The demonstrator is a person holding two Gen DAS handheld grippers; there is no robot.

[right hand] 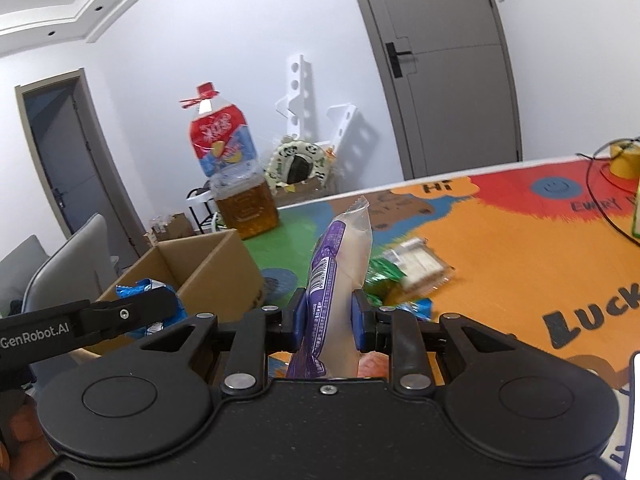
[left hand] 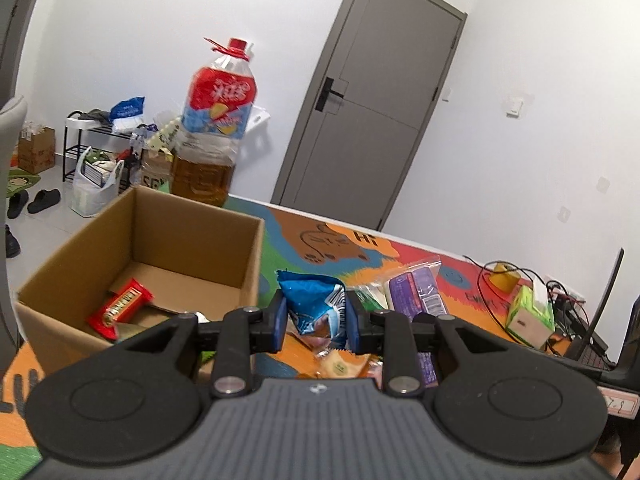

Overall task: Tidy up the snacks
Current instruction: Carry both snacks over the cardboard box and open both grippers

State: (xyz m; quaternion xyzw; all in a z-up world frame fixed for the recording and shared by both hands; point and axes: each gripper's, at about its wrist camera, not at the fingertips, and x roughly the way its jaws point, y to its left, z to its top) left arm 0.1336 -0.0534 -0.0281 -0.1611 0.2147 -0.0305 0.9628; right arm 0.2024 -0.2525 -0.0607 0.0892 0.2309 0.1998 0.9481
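Note:
My left gripper (left hand: 316,322) is shut on a blue snack bag (left hand: 316,306) and holds it just right of an open cardboard box (left hand: 200,216). A red snack packet (left hand: 120,308) lies inside the box. My right gripper (right hand: 330,322) is shut on a purple and clear snack pack (right hand: 340,272), held upright above the table. In the right wrist view the left gripper's finger (right hand: 132,312) and the blue bag (right hand: 138,286) are at the box (right hand: 224,268). More wrapped snacks (right hand: 416,266) lie on the colourful mat.
A large oil bottle (left hand: 214,128) stands behind the box at the table's far edge. A green tissue box (left hand: 530,316), cables and a laptop (left hand: 600,320) are at the right. A grey chair (right hand: 68,264) is left of the table.

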